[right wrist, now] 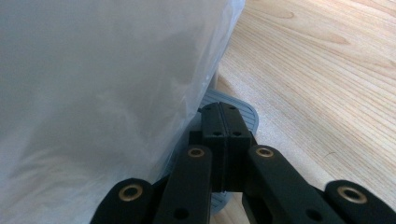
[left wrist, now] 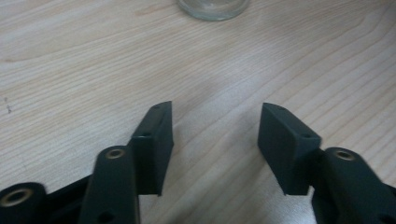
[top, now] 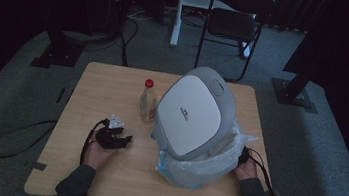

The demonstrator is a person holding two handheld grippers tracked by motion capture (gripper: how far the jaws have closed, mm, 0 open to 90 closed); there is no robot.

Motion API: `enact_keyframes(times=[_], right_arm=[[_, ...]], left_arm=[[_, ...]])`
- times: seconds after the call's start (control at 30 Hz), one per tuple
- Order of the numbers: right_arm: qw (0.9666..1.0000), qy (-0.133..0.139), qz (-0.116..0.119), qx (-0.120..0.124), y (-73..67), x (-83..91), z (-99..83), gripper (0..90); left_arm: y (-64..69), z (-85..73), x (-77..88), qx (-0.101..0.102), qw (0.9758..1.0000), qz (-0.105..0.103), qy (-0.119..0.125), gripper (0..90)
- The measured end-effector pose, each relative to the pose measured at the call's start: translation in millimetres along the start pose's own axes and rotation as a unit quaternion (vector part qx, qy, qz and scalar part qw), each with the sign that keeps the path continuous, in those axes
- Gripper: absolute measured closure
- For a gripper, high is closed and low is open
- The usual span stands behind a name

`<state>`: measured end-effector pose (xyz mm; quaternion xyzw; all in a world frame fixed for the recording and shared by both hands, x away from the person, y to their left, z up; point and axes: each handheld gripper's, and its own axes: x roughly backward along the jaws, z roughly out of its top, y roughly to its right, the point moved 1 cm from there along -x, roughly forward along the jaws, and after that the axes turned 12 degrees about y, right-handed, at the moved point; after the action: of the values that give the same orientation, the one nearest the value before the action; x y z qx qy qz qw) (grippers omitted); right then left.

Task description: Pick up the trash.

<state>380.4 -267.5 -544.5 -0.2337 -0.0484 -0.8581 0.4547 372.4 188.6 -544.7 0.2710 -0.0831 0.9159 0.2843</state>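
Observation:
A grey and white pedal bin [top: 193, 113] stands on the wooden table [top: 113, 85] with its lid tilted up, lined with a clear plastic bag [top: 194, 168]. A clear bottle [top: 148, 101] with a red cap stands just left of it. My left gripper [top: 124, 140] lies open on the table in front of the bottle, with nothing between its jaws [left wrist: 215, 116]; the bottle's base [left wrist: 212, 7] sits ahead. My right gripper [top: 243, 156] is at the bin's right side. Its jaws are shut [right wrist: 219, 109] and sit over the bin's grey pedal [right wrist: 250, 116], beside the bag [right wrist: 102, 93].
A folding chair [top: 234, 27] and a white stand [top: 176, 22] are on the carpet beyond the table. Black cables [top: 16, 136] trail on the floor at the left. Bare table [right wrist: 317, 84] lies to the right of the bin.

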Motion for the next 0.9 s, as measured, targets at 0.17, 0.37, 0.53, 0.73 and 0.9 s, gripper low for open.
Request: enact_keyframes(times=[0.17, 0.37, 0.53, 0.73, 0.9], right_arm=[[1.0000, -0.001, -0.001, 0.003, -0.6, 0.0, 0.1, 90.0], [1.0000, -0.001, -0.001, 0.004, -0.7, 0.0, 0.2, 90.0], [1.0000, -0.001, -0.001, 0.005, -0.7, 0.0, 0.0, 90.0], [1.0000, 0.000, -0.002, 0.005, -0.9, 0.0, -0.1, 90.0], [1.0000, 0.000, -0.002, 0.004, -0.8, 0.1, -0.3, 90.0]], left_arm=[[0.2, 11.6, 7.2, 0.000, 0.9998, -0.005, 0.020, 47.5], [-3.2, 24.5, 12.2, 0.006, 0.9990, -0.015, 0.041, 45.7], [-5.2, 33.4, 15.3, 0.016, 0.9983, -0.020, 0.052, 45.7], [-8.2, 48.3, 16.9, 0.019, 0.9978, -0.031, 0.056, 46.1], [-11.9, 70.6, 17.6, 0.013, 0.9969, -0.039, 0.068, 47.0]])
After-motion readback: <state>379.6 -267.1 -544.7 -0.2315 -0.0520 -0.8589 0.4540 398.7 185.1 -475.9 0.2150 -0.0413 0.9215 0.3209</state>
